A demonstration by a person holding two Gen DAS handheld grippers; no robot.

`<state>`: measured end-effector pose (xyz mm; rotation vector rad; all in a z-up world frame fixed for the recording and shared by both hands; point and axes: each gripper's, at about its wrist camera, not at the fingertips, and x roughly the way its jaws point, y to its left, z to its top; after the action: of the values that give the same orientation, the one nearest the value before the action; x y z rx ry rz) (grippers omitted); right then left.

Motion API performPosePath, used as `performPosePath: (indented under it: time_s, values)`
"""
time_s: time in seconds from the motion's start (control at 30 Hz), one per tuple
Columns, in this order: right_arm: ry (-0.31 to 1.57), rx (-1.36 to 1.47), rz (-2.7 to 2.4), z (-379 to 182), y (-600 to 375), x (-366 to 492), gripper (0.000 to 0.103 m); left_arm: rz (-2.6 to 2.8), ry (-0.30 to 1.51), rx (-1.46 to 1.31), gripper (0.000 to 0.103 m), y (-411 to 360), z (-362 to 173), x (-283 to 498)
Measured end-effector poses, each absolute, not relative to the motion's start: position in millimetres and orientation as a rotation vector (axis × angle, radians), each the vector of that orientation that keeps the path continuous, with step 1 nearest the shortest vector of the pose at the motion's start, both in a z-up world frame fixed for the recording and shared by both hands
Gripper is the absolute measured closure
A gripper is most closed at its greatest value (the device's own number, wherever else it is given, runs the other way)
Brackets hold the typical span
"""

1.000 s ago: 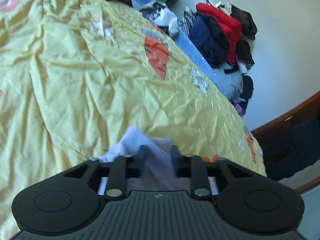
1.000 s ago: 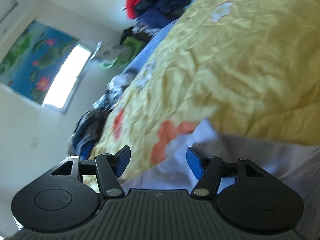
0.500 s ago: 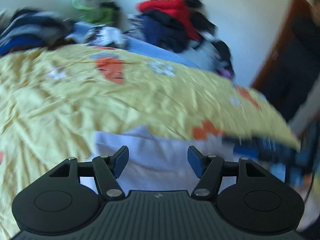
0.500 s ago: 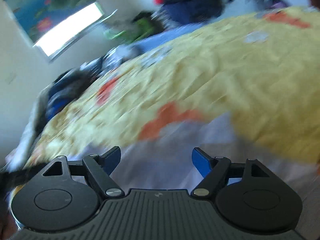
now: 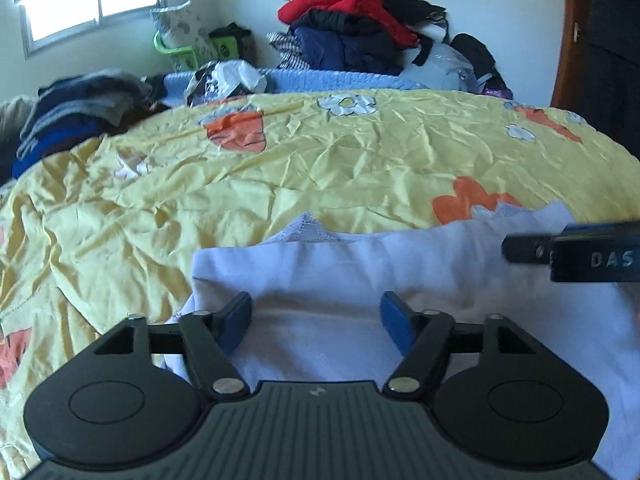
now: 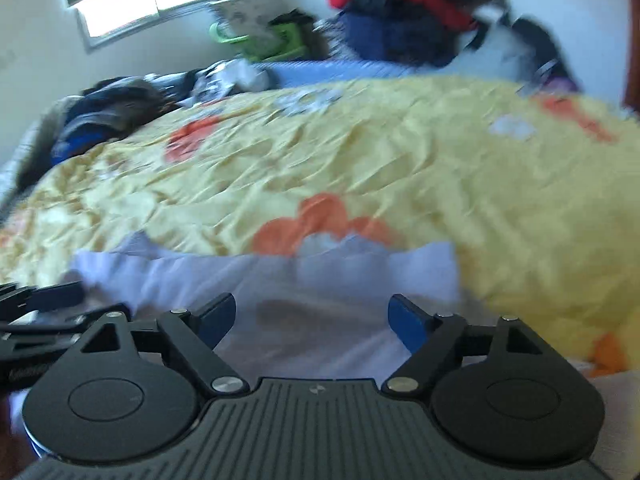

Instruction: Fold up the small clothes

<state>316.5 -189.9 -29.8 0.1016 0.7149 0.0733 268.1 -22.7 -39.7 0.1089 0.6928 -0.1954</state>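
Observation:
A small pale lilac-white garment [image 5: 360,264] lies flat on the yellow bedspread [image 5: 280,168] near its front edge. My left gripper [image 5: 316,320] hovers over the garment's left part, jaws still opening, nothing pressed between the blue pads. The right gripper's black body [image 5: 576,252] pokes in from the right of that view. In the blurred right wrist view the same garment [image 6: 320,276] spreads under my right gripper [image 6: 310,320], whose jaws are also opening with only cloth lying below them. The left gripper's black frame [image 6: 44,312] shows at the left edge there.
The yellow bedspread [image 6: 360,160] has orange and white flower prints. Piled clothes [image 5: 360,28], red and dark blue, sit at the far side; darker clothes [image 5: 68,120] lie far left. A blue blanket [image 5: 320,80], green basket [image 5: 180,52], window [image 5: 92,4] and brown door [image 5: 572,40] stand behind.
The left gripper let go of the white cloth it was pinching. Both grippers rolled upright, widened their jaws and shifted; the garment now lies spread flat on the bedspread.

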Motion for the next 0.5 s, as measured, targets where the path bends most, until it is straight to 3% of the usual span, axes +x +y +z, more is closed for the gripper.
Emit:
performPosePath:
  time_s: [0.13, 0.27, 0.5]
  values:
    - [0.632, -0.033, 0.087, -22, -176, 291, 0.007, -0.2, 0.694, 0.123, 0.022, -26, -45, 268]
    - [0.716, -0.157, 0.046, -40, -172, 305, 0.007, -0.194, 0.704, 0.091, 0.022, -25, -48, 268]
    - [0.699, -0.054, -0.061, -41, -193, 300, 0.005, -0.19, 0.68, 0.109, 0.02, -27, -52, 265]
